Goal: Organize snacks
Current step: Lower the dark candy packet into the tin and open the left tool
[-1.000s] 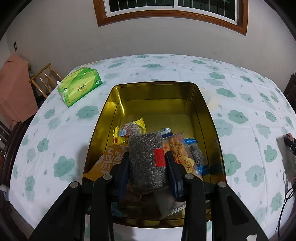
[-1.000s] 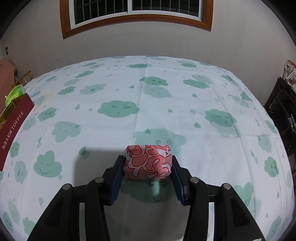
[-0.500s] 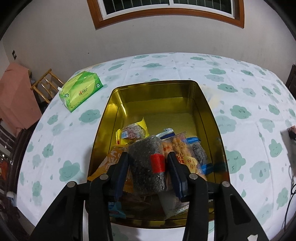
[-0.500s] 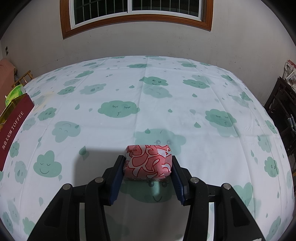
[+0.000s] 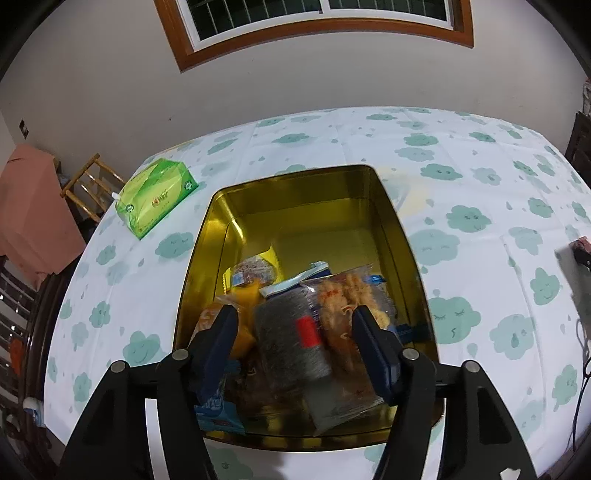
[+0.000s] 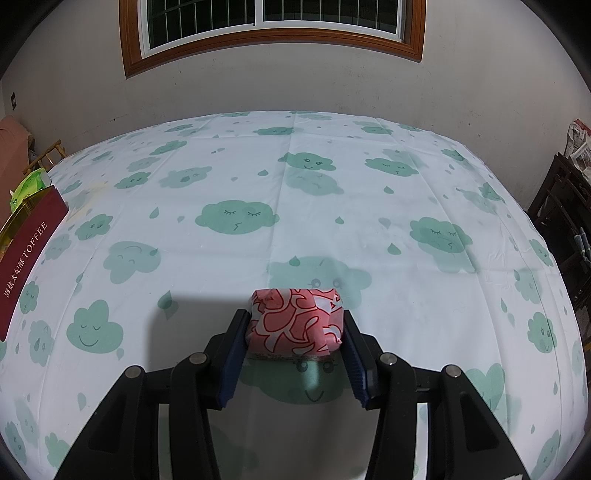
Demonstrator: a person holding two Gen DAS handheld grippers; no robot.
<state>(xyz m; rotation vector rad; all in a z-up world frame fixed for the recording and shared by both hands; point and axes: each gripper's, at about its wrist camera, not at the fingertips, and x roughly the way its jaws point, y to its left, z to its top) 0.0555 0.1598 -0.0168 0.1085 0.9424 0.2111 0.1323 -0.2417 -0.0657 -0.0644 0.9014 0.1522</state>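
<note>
**Snacks pile up in gold tin**

The left gripper (image 5: 293, 336), jaws wide, hangs over a grey packet (image 5: 291, 336) in the tin (image 5: 402, 236). The right gripper (image 6: 293, 345) clamps a pink packet (image 6: 295, 321) over the worktop (image 6: 295, 203). Loose packets could slide.

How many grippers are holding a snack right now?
1. The right gripper clamps the pink-and-red packet above the tablecloth. The left gripper is open over the gold tin.

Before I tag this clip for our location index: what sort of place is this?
Probably a home dining room: a table under a cloud-print tablecloth, a wood-framed window in a plain wall, and a wooden chair beside the table.
</note>
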